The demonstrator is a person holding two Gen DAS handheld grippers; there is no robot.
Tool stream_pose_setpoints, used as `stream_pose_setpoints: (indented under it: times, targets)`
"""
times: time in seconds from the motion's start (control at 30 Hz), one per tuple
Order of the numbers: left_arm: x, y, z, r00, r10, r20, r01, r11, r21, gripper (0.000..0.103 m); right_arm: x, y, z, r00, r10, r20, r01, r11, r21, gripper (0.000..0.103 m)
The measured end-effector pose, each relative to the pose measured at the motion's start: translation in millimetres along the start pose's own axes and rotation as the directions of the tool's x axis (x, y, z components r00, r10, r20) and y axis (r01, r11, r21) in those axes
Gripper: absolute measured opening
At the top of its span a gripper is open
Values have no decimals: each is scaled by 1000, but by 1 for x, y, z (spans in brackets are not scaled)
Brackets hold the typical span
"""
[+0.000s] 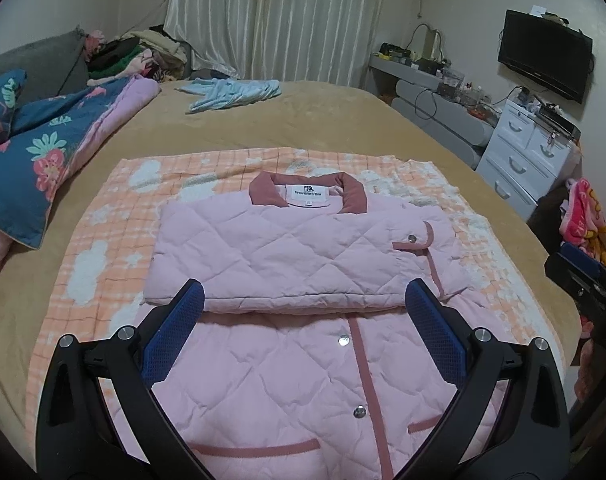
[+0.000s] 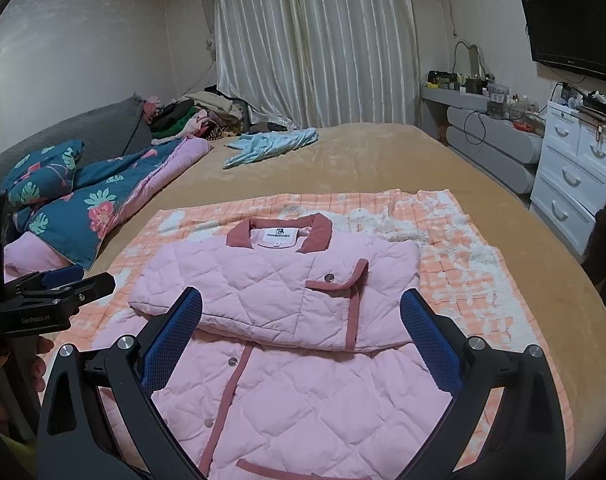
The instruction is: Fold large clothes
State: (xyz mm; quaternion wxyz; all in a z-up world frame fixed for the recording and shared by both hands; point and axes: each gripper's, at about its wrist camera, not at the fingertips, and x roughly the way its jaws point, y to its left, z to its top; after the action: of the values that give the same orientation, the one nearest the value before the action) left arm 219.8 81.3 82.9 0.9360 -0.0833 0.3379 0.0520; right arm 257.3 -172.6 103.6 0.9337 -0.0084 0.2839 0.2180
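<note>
Evidently midway through folding the pink quilted jacket (image 1: pixel 303 248). Lies front-up on the orange checked blanket (image 1: pixel 103 208), itself spread over the tan bed (image 1: pixel 303 120), probably to give a clean, flat base for folding. Points its dark pink collar (image 1: pixel 309 194) away from both cameras and its hem toward them. Carries a thicker layer across the chest, with a trimmed cuff and snap showing at its right end, so likely sleeves already turned in to narrow the shape. Leaves the lower front, with its snaps and pocket trims, flat and single below that layer's edge.

Holds the left claw (image 1: pixel 303 288) wide open, gripping nothing, over the near half of the jacket, blue pads framing the edge of the folded layer. Holds the right claw (image 2: pixel 301 295) likewise spread wide and empty, over the same lower front, a little further to the right. Cannot tell from either view whether the pads touch the fabric.

Suggests, by this paired stance above the hem side, readiness to take the lower edge at two points and bring it up toward the collar. Calls for a level lift, since puffy quilting springs back and could drag the tucked sleeves loose.

Keeps the floral quilt (image 1: pixel 43 140) and the light blue garment (image 1: pixel 235 94) well apart from the work.
</note>
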Motion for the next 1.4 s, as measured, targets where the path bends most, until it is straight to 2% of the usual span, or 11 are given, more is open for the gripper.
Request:
stream_pose_setpoints:
  times: [0.53,1.4]
  targets:
    - [-40,-3,-25,999,-22,39,21,999,27,95,-36,13,-14,1000,-10,9,10,1000,-25,99]
    - [-70,20,-84,999,25,29,-26,999,35,95,-76,13,-55,999,-38,-13,38,999,-19,99]
